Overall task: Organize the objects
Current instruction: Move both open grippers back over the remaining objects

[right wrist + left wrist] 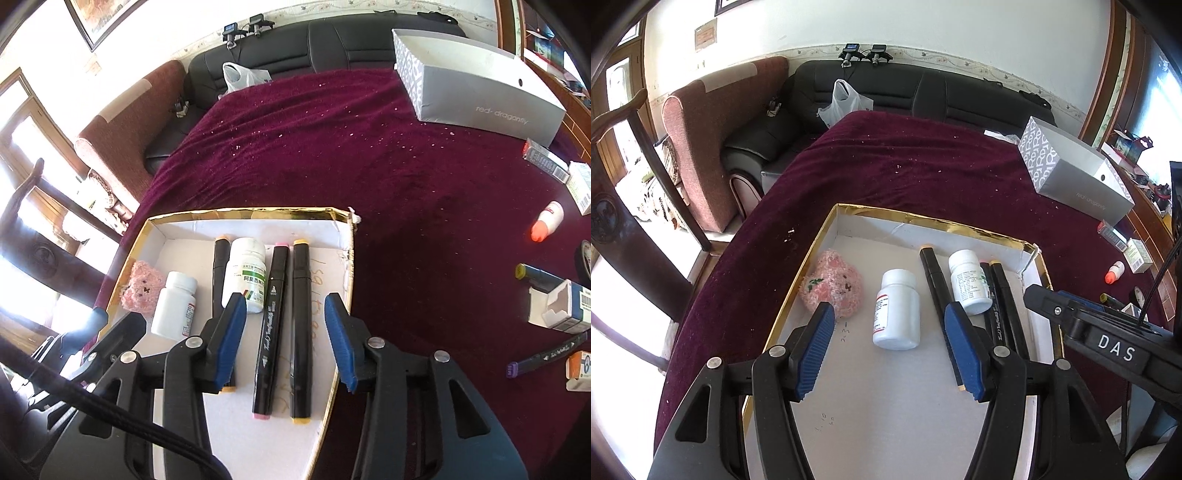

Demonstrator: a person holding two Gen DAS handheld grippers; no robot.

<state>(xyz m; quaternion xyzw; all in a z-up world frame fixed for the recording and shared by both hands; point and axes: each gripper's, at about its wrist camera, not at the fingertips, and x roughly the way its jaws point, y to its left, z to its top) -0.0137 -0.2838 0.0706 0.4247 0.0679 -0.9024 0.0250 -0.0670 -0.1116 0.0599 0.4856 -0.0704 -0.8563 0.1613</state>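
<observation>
A gold-rimmed white tray (849, 221) (155, 230) lies on the maroon cloth. In it rest a pink plush toy (833, 282) (142, 288), a plain white pill bottle (897, 310) (173, 306), a green-labelled white bottle (969, 282) (247, 275) and three black markers (932, 273) (271, 328). My left gripper (890, 350) hovers open over the tray, its fingers either side of the plain bottle without touching it. My right gripper (284, 336) is open above the pink-tipped marker and the yellow-tipped marker (301, 332), holding nothing.
A grey shoebox (1078, 166) (476, 74) stands at the back right. Loose on the cloth at the right are an orange-capped bottle (548, 221), small cartons (561, 306), a purple marker (546, 354) and another marker (532, 273). A black sofa (886, 88) lies behind.
</observation>
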